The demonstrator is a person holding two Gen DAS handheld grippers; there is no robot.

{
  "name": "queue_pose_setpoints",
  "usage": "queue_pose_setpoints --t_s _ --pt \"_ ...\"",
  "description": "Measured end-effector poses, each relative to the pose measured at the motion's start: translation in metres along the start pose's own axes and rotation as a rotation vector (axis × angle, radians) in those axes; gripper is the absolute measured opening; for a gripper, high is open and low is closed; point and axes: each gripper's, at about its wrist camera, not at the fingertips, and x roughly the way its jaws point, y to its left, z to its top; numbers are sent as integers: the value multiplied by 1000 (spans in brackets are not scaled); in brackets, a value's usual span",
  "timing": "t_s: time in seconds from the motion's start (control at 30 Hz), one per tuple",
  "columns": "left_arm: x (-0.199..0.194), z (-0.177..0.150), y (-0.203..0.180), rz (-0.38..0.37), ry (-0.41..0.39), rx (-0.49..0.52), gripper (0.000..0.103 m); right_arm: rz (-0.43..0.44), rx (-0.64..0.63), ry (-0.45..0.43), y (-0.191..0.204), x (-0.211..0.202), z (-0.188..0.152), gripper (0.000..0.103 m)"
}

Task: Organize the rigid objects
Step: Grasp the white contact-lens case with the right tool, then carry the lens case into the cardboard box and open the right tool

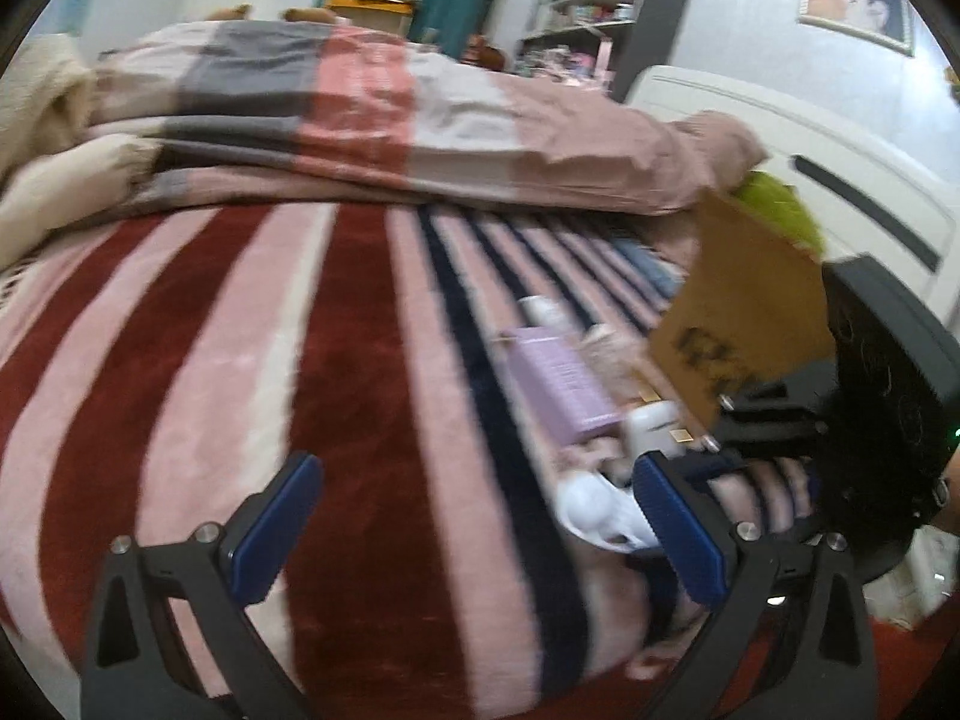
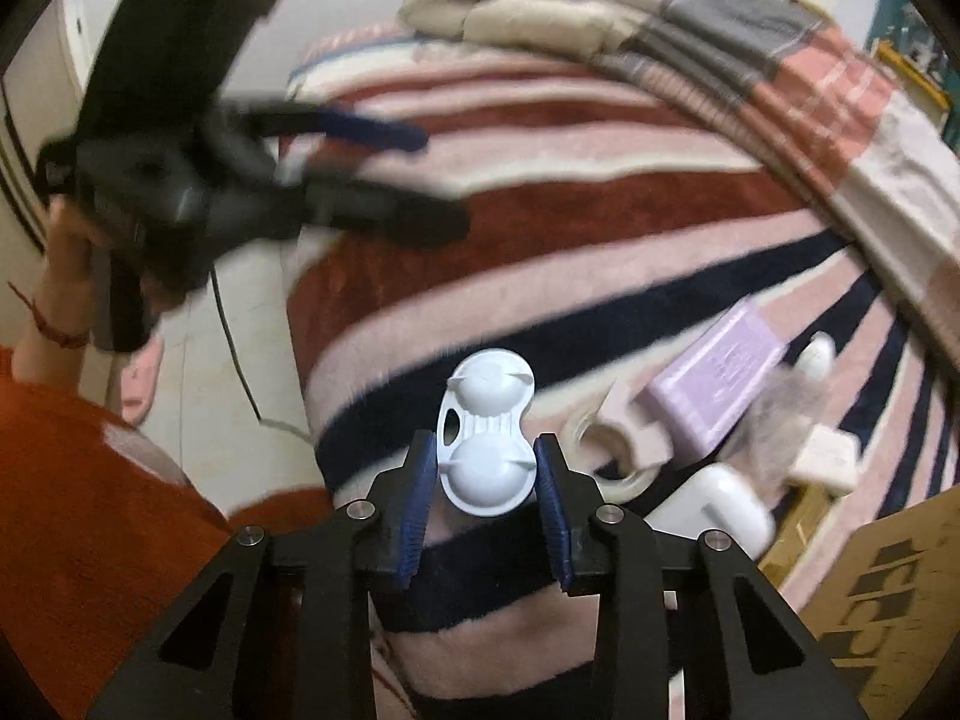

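Closing your right gripper [image 2: 485, 480] on the white plastic piece [image 2: 486, 432] looks like the step in hand: its 2 blue ribbed pads [image 2: 420, 504] flank the lower lobe, and whether they already pinch it or sit just beside it cannot be told. The piece is hard, glossy and shaped like 2 joined domes with a narrow waist; its long axis runs straight away from the fingers, so the pads bear across its short width. It lies on the plush striped blanket [image 2: 540, 222] near the bed's edge. Your left gripper [image 1: 474, 534] hangs spread wide with nothing between its pads, well off to the side, so the right one is clearly nearer. Just to the right sit a lilac box [image 2: 720, 384], a tape roll [image 2: 612, 450], a smooth white case [image 2: 714, 510] and a cardboard box [image 2: 888, 600], probably where things go.
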Motion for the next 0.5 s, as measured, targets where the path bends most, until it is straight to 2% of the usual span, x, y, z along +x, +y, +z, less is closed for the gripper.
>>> queue_pose_setpoints --t_s 0.1,0.2,0.3,0.33,0.37,0.43,0.5 --pt "-9 20 -15 -115 -11 4 97 -77 -20 -94 4 -28 13 28" --pt "-22 46 -39 -205 -26 38 85 -126 -2 -186 5 -58 23 28" --pt "-27 70 -63 -245 -34 72 66 -192 7 -282 4 -93 29 28" --pt "-27 79 -72 -259 -33 76 53 -216 11 -316 2 -106 29 28" --pt "-26 87 -82 -280 -35 88 45 -230 16 -333 1 -114 31 28" --pt "-25 101 -101 -300 -46 122 36 -263 35 -359 -2 -130 29 28" --pt "-19 113 -124 -294 -44 163 34 -295 65 -381 -13 -146 23 28"
